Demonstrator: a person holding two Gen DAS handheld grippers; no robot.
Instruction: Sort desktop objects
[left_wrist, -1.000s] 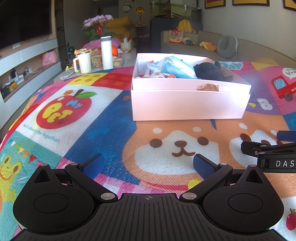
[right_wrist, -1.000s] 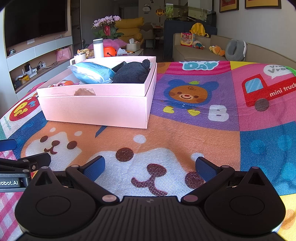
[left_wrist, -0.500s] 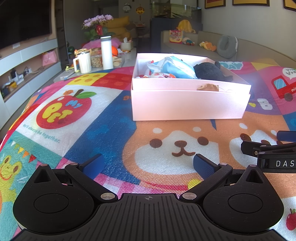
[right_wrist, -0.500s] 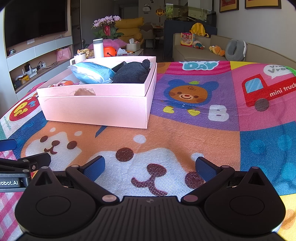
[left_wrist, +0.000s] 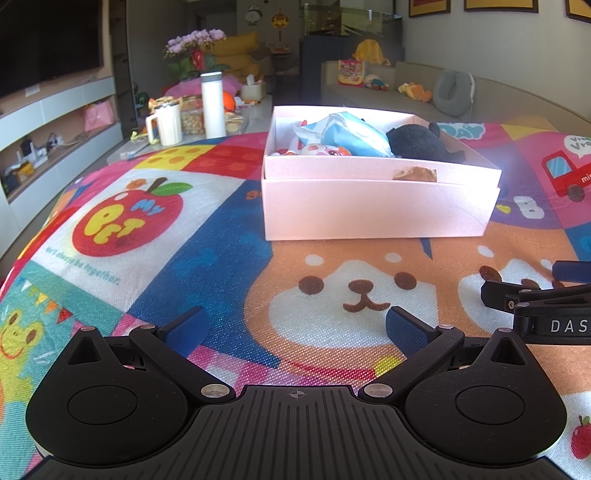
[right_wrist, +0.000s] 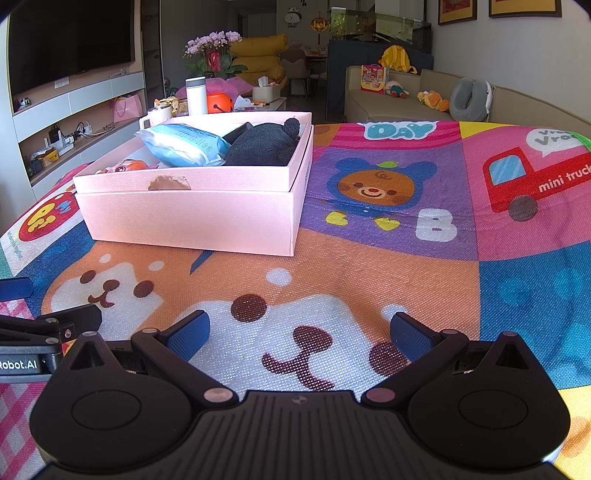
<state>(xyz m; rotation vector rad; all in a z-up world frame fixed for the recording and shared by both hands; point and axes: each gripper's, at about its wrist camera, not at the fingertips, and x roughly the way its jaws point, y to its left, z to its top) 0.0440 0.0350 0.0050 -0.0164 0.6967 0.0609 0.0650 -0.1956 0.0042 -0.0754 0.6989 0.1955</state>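
1. Left tongs (left_wrist: 295, 326) and right tongs (right_wrist: 299, 328): both spread wide, empty, low over the tabletop mat (right_wrist: 369, 266).
2. Pink box (left_wrist: 373, 206) with the sorted items: upper centre-right in left view, upper left in right view.
3. Box's long axis runs across the left view; neither tongs clearly nearer.

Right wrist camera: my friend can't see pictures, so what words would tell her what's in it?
An open pink box sits on a colourful cartoon play mat, holding a blue packet, a dark plush toy and a small orange-and-white toy. The right gripper is open and empty above the mat in front.
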